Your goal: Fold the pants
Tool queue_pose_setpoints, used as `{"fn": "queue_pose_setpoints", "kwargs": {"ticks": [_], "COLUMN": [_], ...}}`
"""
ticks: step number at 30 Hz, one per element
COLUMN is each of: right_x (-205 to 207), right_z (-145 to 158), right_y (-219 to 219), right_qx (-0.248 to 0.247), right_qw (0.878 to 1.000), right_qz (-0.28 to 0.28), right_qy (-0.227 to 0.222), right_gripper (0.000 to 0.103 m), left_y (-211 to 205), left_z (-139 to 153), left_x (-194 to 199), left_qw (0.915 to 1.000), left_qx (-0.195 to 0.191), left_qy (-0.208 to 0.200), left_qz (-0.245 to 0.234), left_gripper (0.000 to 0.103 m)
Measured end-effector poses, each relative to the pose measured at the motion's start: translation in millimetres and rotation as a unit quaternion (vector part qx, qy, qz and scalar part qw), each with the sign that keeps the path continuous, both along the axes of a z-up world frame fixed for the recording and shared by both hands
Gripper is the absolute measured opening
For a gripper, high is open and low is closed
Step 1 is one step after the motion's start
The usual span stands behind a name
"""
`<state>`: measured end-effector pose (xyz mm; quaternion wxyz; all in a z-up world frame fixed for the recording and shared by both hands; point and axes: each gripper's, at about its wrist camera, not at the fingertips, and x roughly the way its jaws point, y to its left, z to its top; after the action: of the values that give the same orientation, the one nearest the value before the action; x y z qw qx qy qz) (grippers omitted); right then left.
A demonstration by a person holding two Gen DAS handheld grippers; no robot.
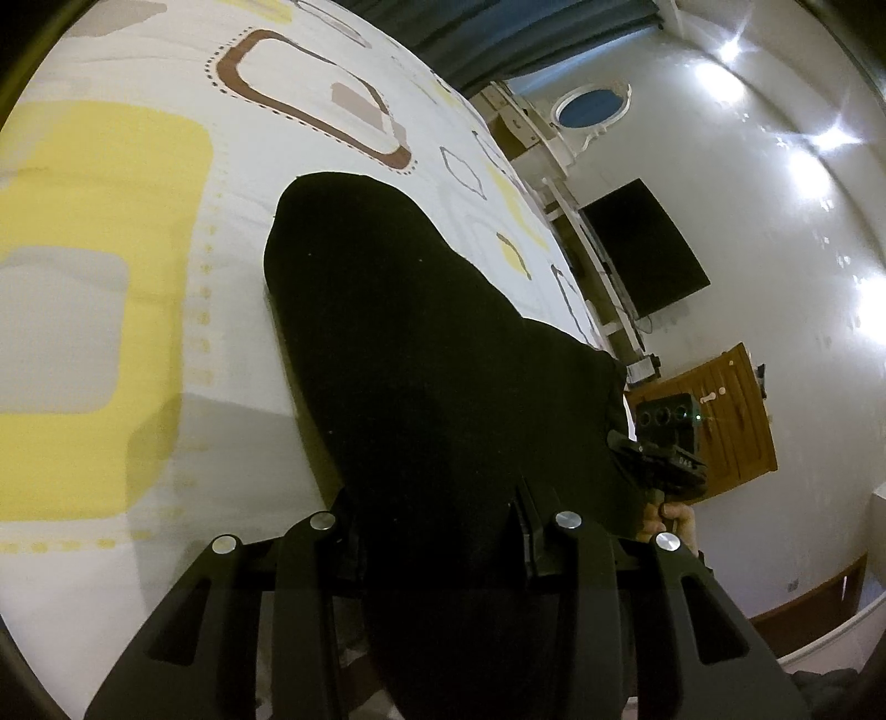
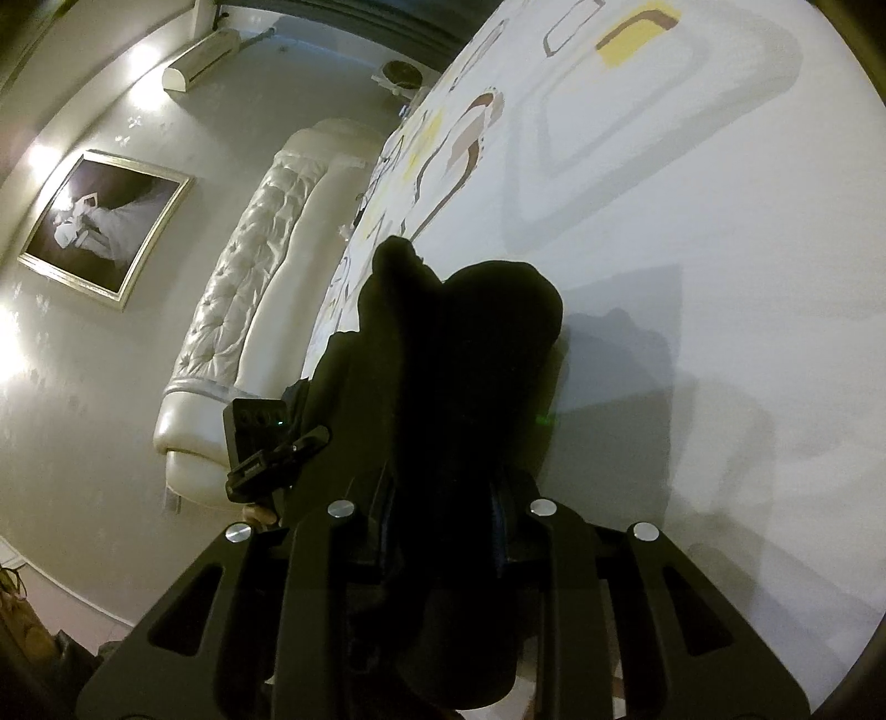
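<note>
Bedsheet [image 1: 138, 360] below — both tongs clamp black pants [image 1: 421, 343]

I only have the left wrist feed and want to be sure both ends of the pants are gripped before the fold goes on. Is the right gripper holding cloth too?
Observer: Yes. In the right wrist view the right gripper is shut on the black pants, the cloth bunched between its fingers.
Operator: What lies beyond that end?
Observer: A tufted white headboard along the bed's edge, which your feed lacks.
Operator: Anything on that wall?
Observer: A framed picture, and higher up an air conditioner.
</note>
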<state>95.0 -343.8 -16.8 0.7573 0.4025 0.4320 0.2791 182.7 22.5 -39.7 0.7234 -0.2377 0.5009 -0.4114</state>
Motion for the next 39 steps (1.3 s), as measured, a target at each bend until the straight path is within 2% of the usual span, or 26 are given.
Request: {"fn": "queue_pose_setpoints", "kwargs": {"ticks": [16, 39], "right_x": [26.2, 58.1], "right_z": [-4.2, -5.4], "right_y": [43.8, 68.2], "right_qx": [0.014, 0.031], "right_qw": [1.000, 0.999], "right_qz": [0.019, 0.023], "right_qy": [0.003, 0.004], "right_gripper": [0.025, 0.025], "left_y": [45.5, 85.4], "left_z": [8.6, 8.8], "left_x": [4.9, 11.3], "left_qw": [0.9996, 0.9985], "left_qx": [0.007, 0.008], "left_qy": [-0.003, 0.001], "left_qz": [0.029, 0.054], "left_gripper": [0.037, 0.037]}}
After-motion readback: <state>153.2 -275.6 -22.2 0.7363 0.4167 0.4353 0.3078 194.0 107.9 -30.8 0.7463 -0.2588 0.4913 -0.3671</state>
